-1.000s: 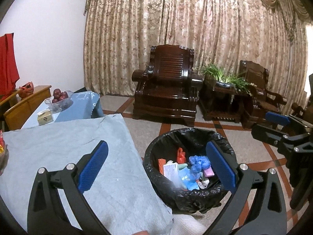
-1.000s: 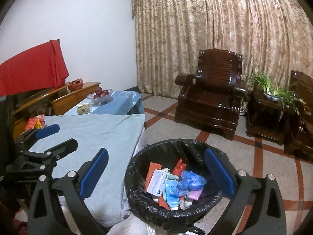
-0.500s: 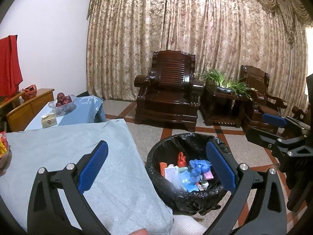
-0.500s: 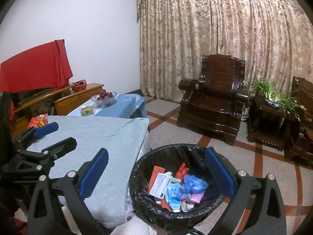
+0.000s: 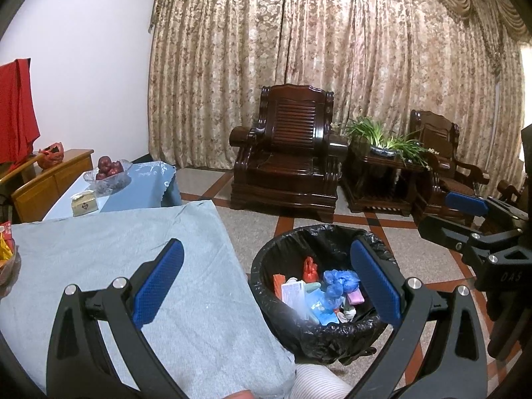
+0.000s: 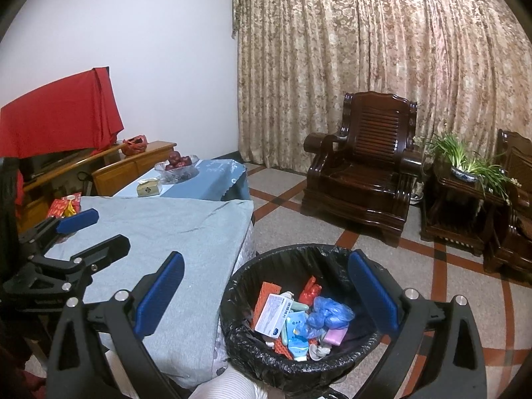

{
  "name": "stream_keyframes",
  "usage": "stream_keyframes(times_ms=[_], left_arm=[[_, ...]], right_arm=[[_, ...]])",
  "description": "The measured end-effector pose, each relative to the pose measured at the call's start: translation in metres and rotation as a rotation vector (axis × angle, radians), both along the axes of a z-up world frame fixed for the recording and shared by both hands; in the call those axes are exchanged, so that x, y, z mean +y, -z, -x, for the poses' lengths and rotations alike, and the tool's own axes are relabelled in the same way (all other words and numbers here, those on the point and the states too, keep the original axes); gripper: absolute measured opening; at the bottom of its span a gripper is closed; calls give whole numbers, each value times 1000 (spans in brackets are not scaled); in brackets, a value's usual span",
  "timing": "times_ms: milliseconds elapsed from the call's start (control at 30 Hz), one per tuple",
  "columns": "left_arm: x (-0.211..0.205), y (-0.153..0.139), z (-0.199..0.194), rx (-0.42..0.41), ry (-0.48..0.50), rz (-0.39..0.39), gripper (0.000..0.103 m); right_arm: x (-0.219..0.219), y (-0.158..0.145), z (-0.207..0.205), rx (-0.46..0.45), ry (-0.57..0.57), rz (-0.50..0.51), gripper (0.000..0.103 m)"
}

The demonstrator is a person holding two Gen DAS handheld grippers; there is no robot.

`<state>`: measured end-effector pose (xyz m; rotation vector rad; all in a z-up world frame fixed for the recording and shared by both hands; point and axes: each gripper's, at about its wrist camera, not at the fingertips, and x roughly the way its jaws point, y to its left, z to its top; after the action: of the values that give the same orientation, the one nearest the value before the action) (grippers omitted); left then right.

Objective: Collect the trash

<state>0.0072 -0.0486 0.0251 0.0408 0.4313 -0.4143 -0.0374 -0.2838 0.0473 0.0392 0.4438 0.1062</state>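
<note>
A round bin lined with a black bag (image 5: 266,279) (image 6: 239,299) stands on the floor by the table corner. It holds several pieces of trash: a white box (image 6: 271,316), blue plastic (image 6: 327,312) (image 5: 339,281) and red wrappers (image 5: 309,267). My left gripper (image 5: 267,281) hangs open above the table's edge and the bin, nothing between its fingers. My right gripper (image 6: 266,291) is open and empty over the bin's near rim. Each gripper also shows in the other's view: the right gripper (image 5: 472,219) and the left gripper (image 6: 89,232).
A table under a grey-blue cloth (image 5: 116,259) (image 6: 173,226) fills the left. Behind it a blue-covered table carries a fruit bowl (image 5: 108,173) and a small box (image 5: 84,202). Dark wooden armchairs (image 5: 289,163) and a plant stand (image 5: 382,173) line the curtain.
Both grippers have drawn back and risen a little from the bin, which now looks smaller and lower. Both stay open and empty.
</note>
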Motion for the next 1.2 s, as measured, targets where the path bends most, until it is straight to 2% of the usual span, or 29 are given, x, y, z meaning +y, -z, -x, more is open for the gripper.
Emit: stream_keyframes(times_ms=[1200], left_arm=[[5, 10, -5, 13, -2, -5, 97]], right_arm=[[-1, 9, -2, 11, 1, -9, 97]])
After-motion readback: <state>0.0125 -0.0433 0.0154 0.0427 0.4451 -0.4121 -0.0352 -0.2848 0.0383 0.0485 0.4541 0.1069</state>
